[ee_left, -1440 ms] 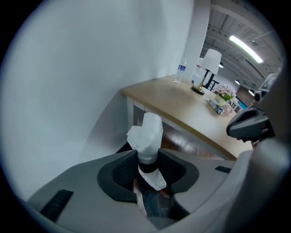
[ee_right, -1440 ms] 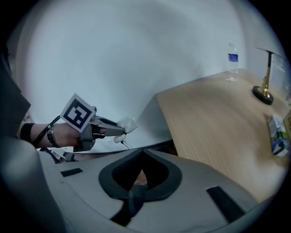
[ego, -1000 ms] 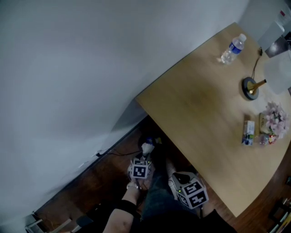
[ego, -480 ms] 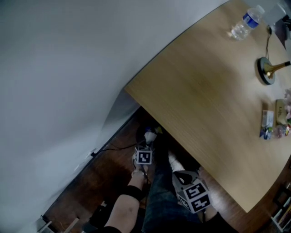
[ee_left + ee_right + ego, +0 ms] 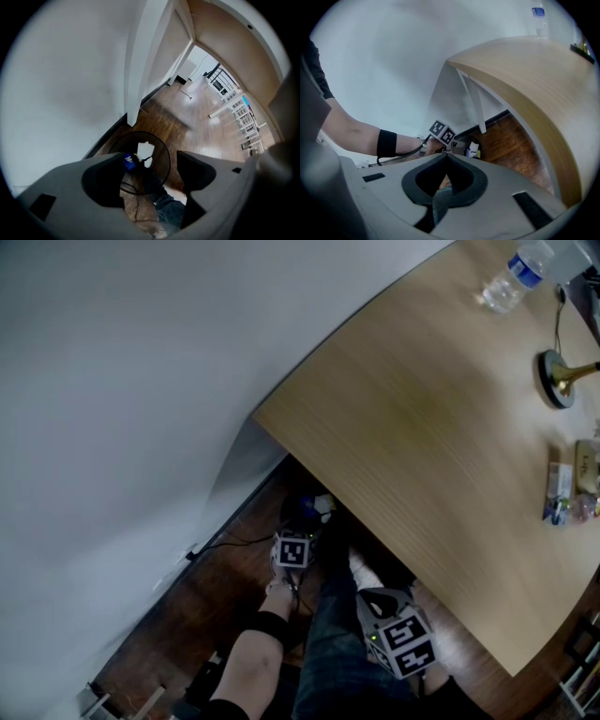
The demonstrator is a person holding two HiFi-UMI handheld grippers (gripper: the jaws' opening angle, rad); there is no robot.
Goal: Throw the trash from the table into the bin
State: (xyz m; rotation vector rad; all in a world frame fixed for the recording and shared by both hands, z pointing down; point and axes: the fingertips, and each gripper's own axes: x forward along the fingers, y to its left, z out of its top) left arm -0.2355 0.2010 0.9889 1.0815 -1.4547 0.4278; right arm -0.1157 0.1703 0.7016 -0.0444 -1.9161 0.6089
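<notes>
A black wire bin [image 5: 161, 146] stands on the wooden floor under the table's corner [image 5: 305, 512]. White crumpled paper [image 5: 146, 149] and a blue scrap [image 5: 129, 161] lie in it. My left gripper [image 5: 151, 164] hangs right above the bin [image 5: 298, 538]. Its jaws have just been opening and stand apart, with nothing between them. My right gripper [image 5: 446, 157] is shut and empty, its tips touching. It is held lower and to the right [image 5: 380, 610], beside the person's leg. More trash, a small carton [image 5: 560, 493], lies on the table [image 5: 422, 427].
A water bottle [image 5: 511, 279] and a brass lamp base [image 5: 560, 379] stand at the table's far end. A white wall runs along the left. A black cable [image 5: 234, 545] lies on the floor by the skirting. A white table leg [image 5: 474, 105] stands near the bin.
The left gripper has sunk toward the bin and opened. The white piece it carried now lies in the bin. The right gripper dropped a little.
</notes>
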